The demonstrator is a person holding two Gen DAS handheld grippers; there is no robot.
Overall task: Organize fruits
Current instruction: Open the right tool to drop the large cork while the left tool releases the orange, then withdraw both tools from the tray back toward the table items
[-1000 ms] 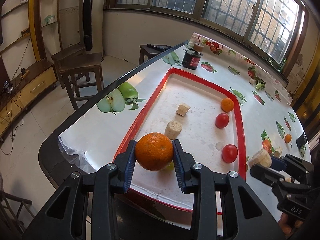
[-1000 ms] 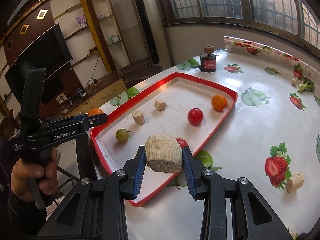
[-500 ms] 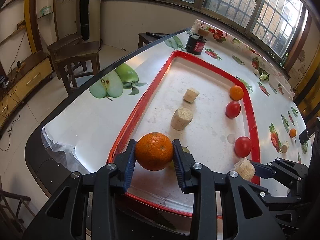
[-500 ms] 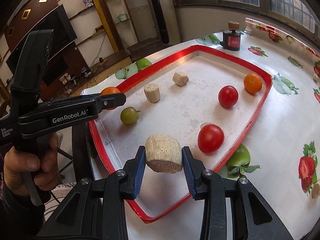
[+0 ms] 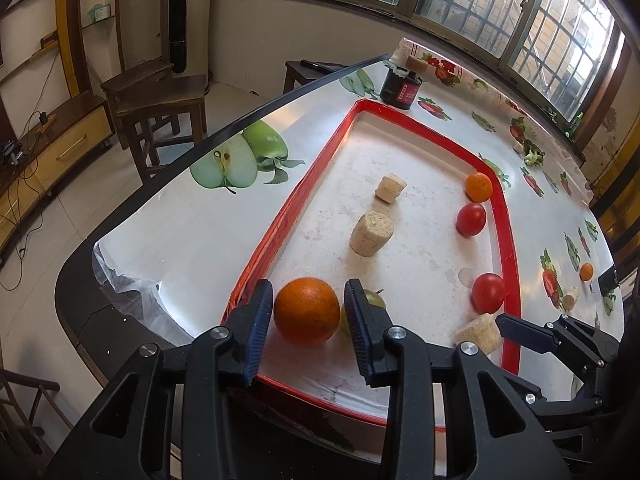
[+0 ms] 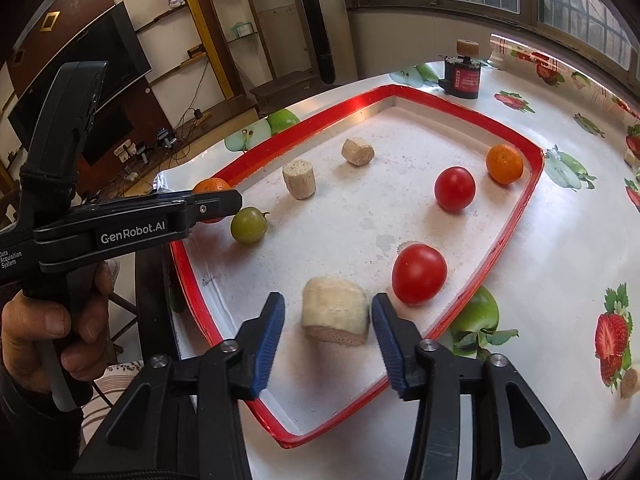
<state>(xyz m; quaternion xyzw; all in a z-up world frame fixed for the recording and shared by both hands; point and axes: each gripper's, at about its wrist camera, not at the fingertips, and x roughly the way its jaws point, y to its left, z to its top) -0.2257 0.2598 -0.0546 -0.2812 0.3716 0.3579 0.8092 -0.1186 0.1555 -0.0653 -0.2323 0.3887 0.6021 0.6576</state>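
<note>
A large orange (image 5: 306,310) rests on the near left corner of the red-rimmed tray (image 5: 288,216), between the jaws of my left gripper (image 5: 308,292). The jaws are opening, with a gap at each pad. A small green fruit (image 5: 374,300) lies just behind the right finger. In the right wrist view a beige cut chunk (image 6: 334,312) lies on the tray floor between the jaws of my right gripper (image 6: 327,300), which are also opening and clear of it. My left gripper (image 6: 216,204) shows at the tray's left rim (image 6: 184,264).
The tray also holds two red tomatoes (image 6: 455,189) (image 6: 419,274), a small orange (image 6: 504,163) and two beige chunks (image 6: 299,179) (image 6: 358,151). A dark jar (image 6: 462,76) stands beyond it. Wooden stools (image 5: 160,96) stand past the table's left edge. A hand (image 6: 52,320) holds the left gripper.
Both grippers have opened: the orange and the beige chunk, gripped before, now sit on the tray. The right gripper came down towards the tray floor with the chunk.
</note>
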